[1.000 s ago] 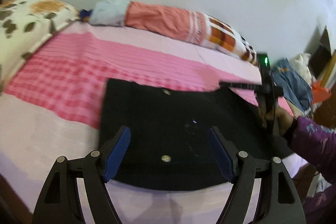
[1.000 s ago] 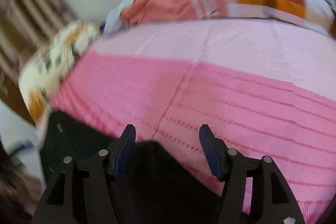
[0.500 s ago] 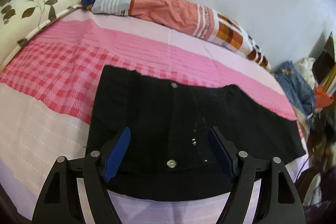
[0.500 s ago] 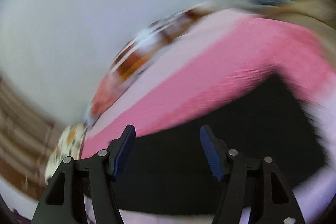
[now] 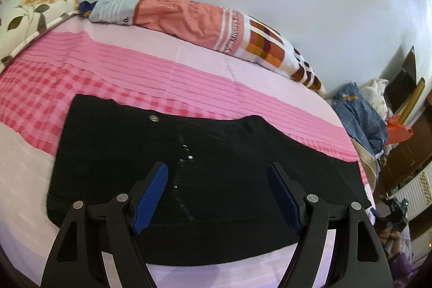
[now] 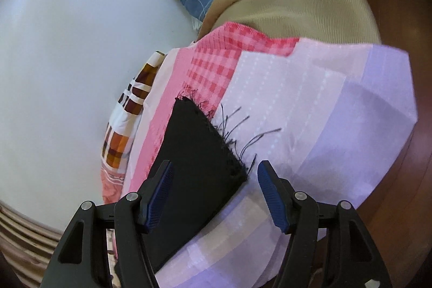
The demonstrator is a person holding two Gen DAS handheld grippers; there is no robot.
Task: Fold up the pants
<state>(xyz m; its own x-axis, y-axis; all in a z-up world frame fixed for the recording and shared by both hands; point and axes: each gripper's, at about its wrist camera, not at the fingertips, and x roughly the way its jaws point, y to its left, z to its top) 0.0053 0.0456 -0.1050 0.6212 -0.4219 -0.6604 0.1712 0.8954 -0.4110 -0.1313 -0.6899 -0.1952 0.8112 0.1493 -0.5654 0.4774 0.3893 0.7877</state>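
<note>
Your black pants (image 5: 205, 180) lie flat on the pink checked bedsheet (image 5: 81, 88), one metal button (image 5: 154, 118) at the waist, hem frayed (image 6: 229, 136) into loose threads. Your left gripper (image 5: 217, 196) and right gripper (image 6: 213, 193) both hover spread, holding nothing.

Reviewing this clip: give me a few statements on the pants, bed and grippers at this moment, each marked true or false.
1. The pants are black and lie flat on the bedsheet. True.
2. The left gripper is shut on the pants. False: its jaws stand open, holding nothing.
3. The hem in the right wrist view is frayed, with loose threads. True.
4. The right gripper grips the hem. False: it is open.
5. A metal button shows at the pants' far edge. True.
6. The bedsheet is plain blue. False: it is pink, with checked and striped bands.
</note>
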